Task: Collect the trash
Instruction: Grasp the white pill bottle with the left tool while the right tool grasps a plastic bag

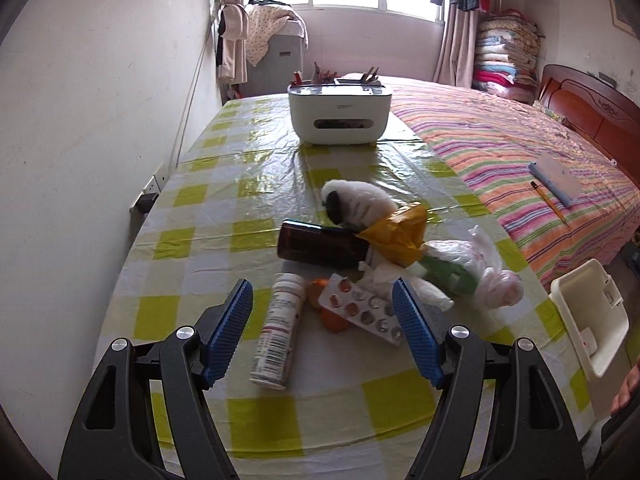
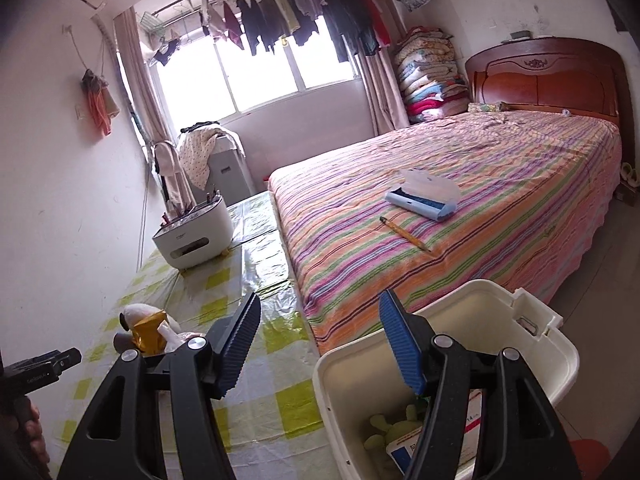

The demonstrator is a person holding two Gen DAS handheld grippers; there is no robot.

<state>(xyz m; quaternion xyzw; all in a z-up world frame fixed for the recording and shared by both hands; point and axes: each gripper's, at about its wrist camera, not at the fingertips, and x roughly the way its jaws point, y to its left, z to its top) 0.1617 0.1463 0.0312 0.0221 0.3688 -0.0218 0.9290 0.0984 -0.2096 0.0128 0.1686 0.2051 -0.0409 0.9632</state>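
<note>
A pile of trash lies on the checked table [image 1: 208, 240]: a white tube bottle [image 1: 278, 332], a foil blister pack [image 1: 364, 308], a brown bottle [image 1: 320, 246], a yellow wrapper [image 1: 404, 234], a white plastic bag [image 1: 476, 268] and orange peel [image 1: 334, 322]. My left gripper [image 1: 322, 300] is open and empty, its jaws either side of the tube bottle and blister pack. A cream bin [image 2: 500, 320] stands beside the table; it also shows in the left wrist view [image 1: 588, 316]. My right gripper [image 2: 320, 312] is open and empty above the bin's near rim. A green item [image 2: 396, 424] and a box lie inside.
A white desk organiser [image 1: 340, 114] stands at the table's far end. A plush toy [image 1: 356, 198] lies behind the pile. A striped bed [image 2: 460, 184] with a pencil [image 2: 404, 234] and blue case [image 2: 424, 194] runs along the table's right side. A wall is on the left.
</note>
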